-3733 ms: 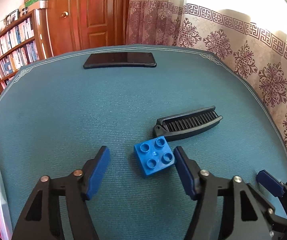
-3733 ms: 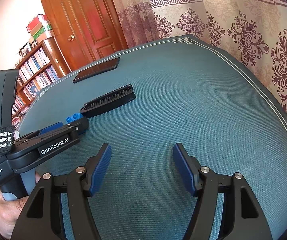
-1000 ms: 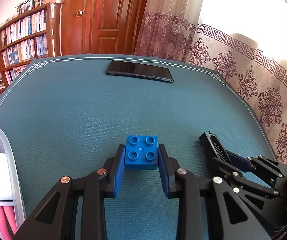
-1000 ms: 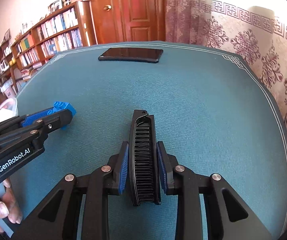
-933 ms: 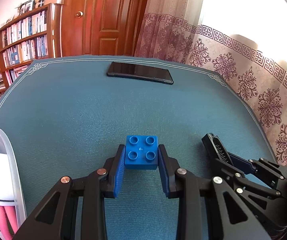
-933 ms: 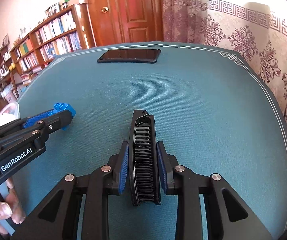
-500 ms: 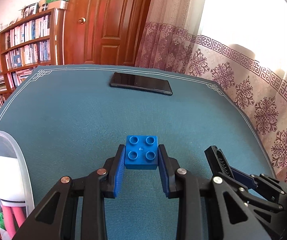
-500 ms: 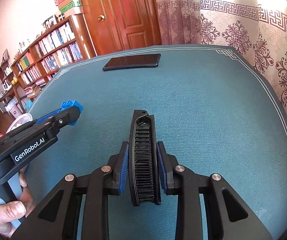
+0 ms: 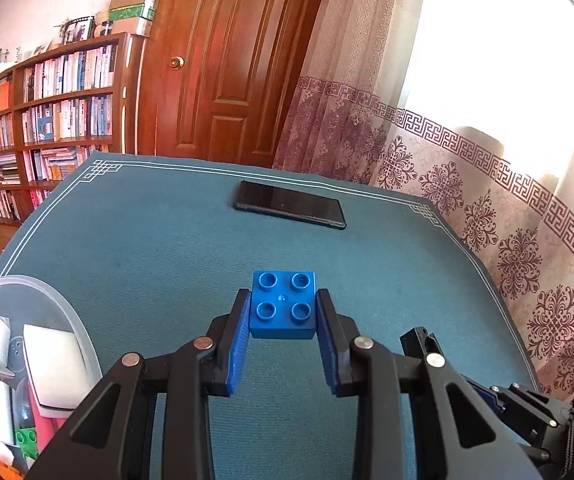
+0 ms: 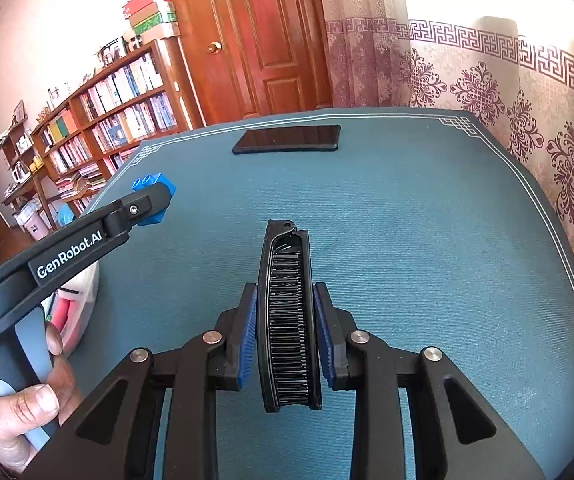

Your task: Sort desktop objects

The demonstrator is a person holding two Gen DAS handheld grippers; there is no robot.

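Lifting both items off the counter [image 9: 135,240] now: left hand-held gripper [image 9: 283,316] is clenching the blue brick [image 9: 283,306], right hand-held gripper [image 10: 285,320] is clamping the black comb [image 10: 287,312], both well short of the phone [image 9: 291,204] (bin [image 9: 51,300] is prob. next).

Both cams rode just behind their claws, looking forward and down along the fingers over the teal bench [image 9: 147,240], toward the black phone [image 9: 290,204] at its far edge. Left cam sat close above the bench, door [image 9: 231,60] beyond the phone. Right cam looked from right of it, catching the left claw [image 10: 149,200] left of the phone. Shared: phone [image 10: 287,139], bench, door, bookshelf [image 10: 119,120], curtain [image 9: 467,184].
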